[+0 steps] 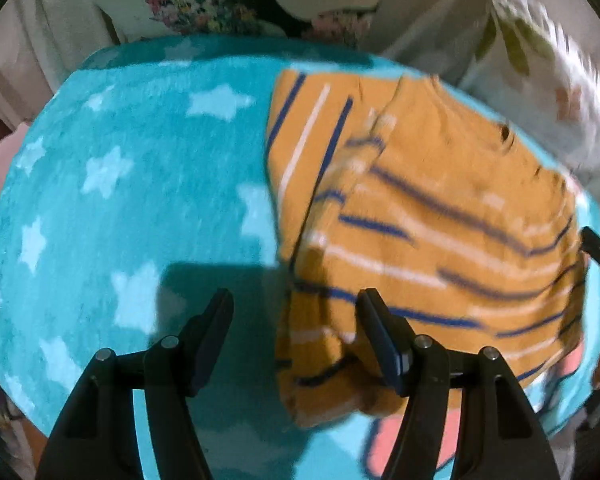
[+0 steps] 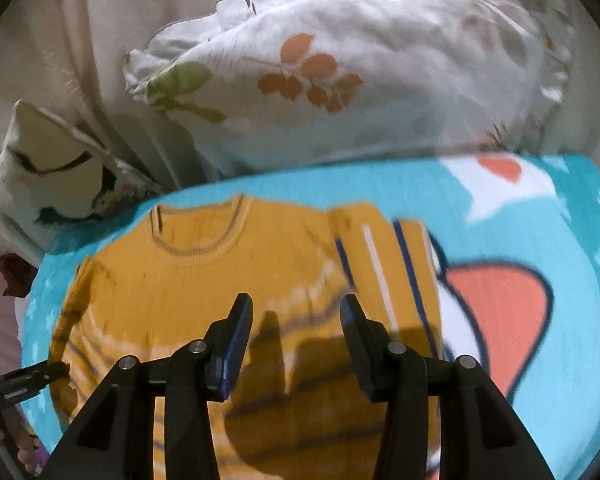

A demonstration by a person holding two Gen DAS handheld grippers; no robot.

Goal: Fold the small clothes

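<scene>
**Both claws hung open and empty over the striped sweater**

The mustard sweater [image 1: 428, 216] with blue and white stripes lay spread on the turquoise star-print blanket [image 1: 132, 184]. Seen from the left wrist, it sat ahead and to the right of the left claw [image 1: 294, 300]; its lower folded edge ran between the 2 fingers, nearer the right-hand one, whose tip overlapped the cloth in the picture. Whether that fingertip touched the cloth could not be told. The left claw stood well apart with nothing gripped, and it pointed steeply down at the blanket.

From the right wrist, the sweater [image 2: 204, 276] lay straight ahead of and beneath the right claw [image 2: 296, 304], collar on the far side, 1 sleeve folded across the body ahead and to the right of the claw. The right claw's jaws stood apart with only the sweater's surface showing in the gap beyond them, no cloth pinched, and the claw's shadow fell on the knit. It tilted downward, less steeply than the left.

Far left of the right claw, the tip of the other claw [image 2: 40, 374] reached the sweater's edge. Beyond the blanket lay a white leaf-print pillow [image 2: 340, 72]. The frames were motion-blurred.
</scene>
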